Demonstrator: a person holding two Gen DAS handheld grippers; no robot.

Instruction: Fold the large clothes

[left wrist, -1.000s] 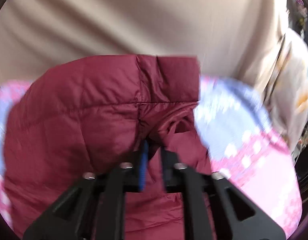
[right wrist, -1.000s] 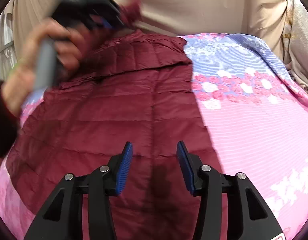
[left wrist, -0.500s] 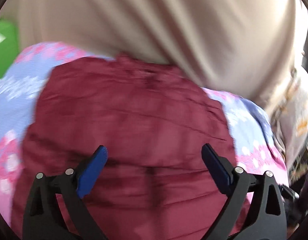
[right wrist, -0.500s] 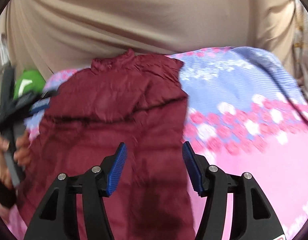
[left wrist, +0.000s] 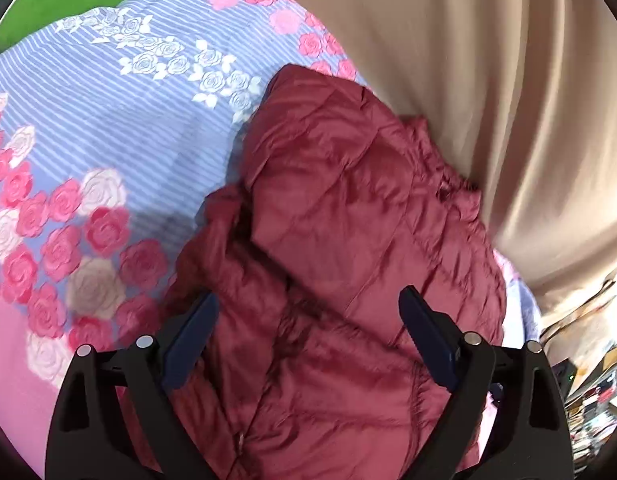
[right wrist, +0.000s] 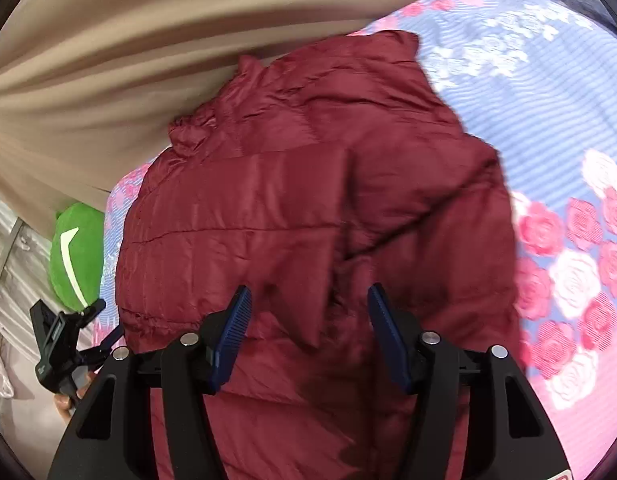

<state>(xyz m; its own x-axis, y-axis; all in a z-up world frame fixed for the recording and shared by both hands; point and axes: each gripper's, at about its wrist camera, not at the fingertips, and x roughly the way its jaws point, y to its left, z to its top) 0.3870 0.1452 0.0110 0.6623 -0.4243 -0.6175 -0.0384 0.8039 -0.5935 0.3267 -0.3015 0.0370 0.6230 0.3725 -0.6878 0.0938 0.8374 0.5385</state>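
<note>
A dark red quilted jacket (left wrist: 348, 220) lies partly folded on a floral bedspread (left wrist: 108, 128), with one layer turned over the body. My left gripper (left wrist: 308, 308) hovers over its near left edge, open wide with the jaws closing slightly; only fabric lies below the gap, and the pads press on nothing. In the right wrist view the jacket (right wrist: 308, 184) fills the middle. My right gripper (right wrist: 308, 296) hangs above it, half open and closing a little, gripping nothing. The left gripper (right wrist: 108, 320) also shows there at the lower left, in a hand.
A beige curtain (left wrist: 488, 80) hangs directly behind the bed and touches the jacket's far edge. A green cushion (right wrist: 76, 256) sits at the bed's far left corner. The pink and blue bedspread (right wrist: 556, 120) spreads out on both sides of the jacket. Clutter (left wrist: 588, 400) stands off the right edge.
My left gripper let go of the jacket fold it was pinching, opened wide and swung to the jacket's left side. My right gripper shifted sideways over the jacket and rolled.
</note>
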